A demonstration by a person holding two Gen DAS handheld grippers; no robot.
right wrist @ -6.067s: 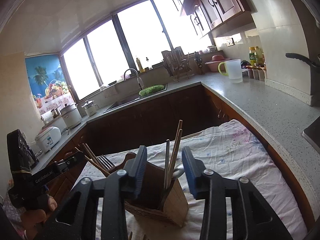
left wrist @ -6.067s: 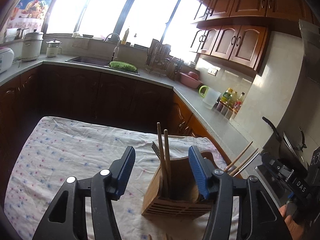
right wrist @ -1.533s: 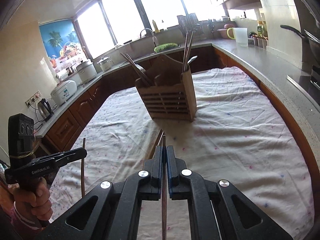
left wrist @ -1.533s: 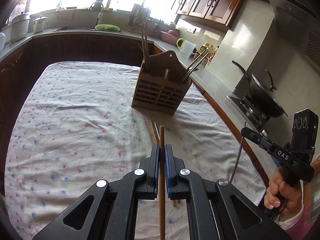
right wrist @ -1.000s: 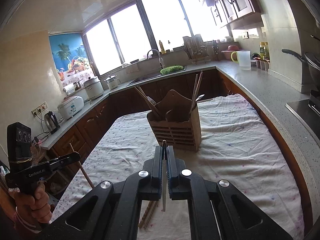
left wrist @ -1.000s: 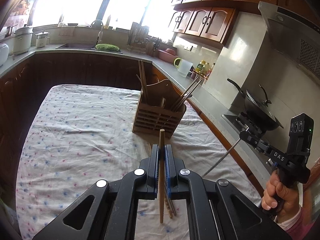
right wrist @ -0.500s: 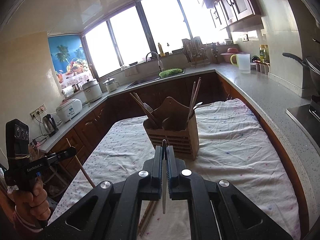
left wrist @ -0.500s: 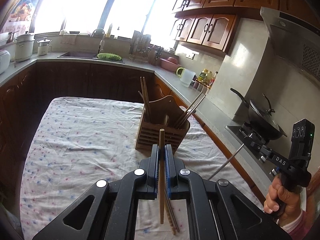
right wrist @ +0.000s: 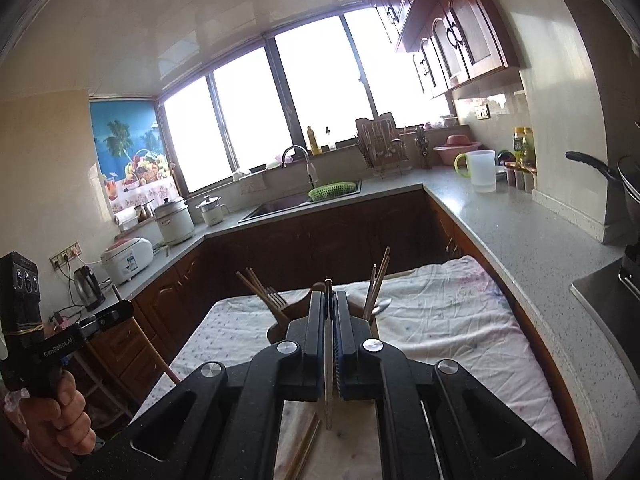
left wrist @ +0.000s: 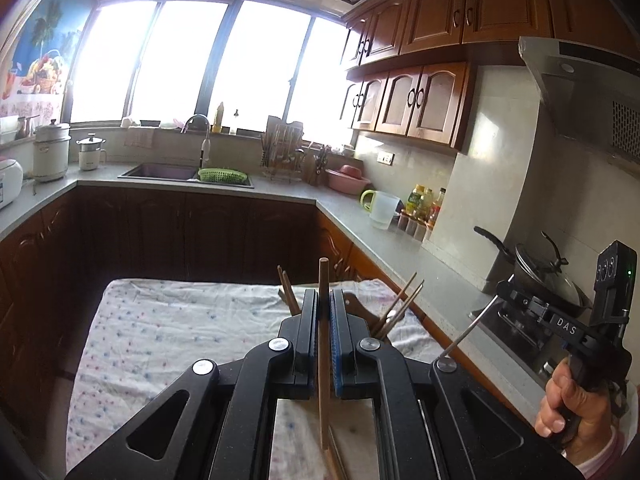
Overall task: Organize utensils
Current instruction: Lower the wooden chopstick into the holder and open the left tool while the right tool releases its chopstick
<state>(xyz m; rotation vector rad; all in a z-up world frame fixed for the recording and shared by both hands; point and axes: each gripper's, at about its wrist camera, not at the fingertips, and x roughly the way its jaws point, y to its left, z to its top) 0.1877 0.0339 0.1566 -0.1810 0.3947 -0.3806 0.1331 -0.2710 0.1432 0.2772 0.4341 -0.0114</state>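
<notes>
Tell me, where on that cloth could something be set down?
The cloth is bare along its left side and far edge, left of the holder. In the right wrist view it is also bare right of the holder, toward the counter. It is crowded near the holder and where loose chopsticks lie under the grippers.

Blown-out windows [left wrist: 192, 60] backlight the kitchen; fisheye bends edges
</notes>
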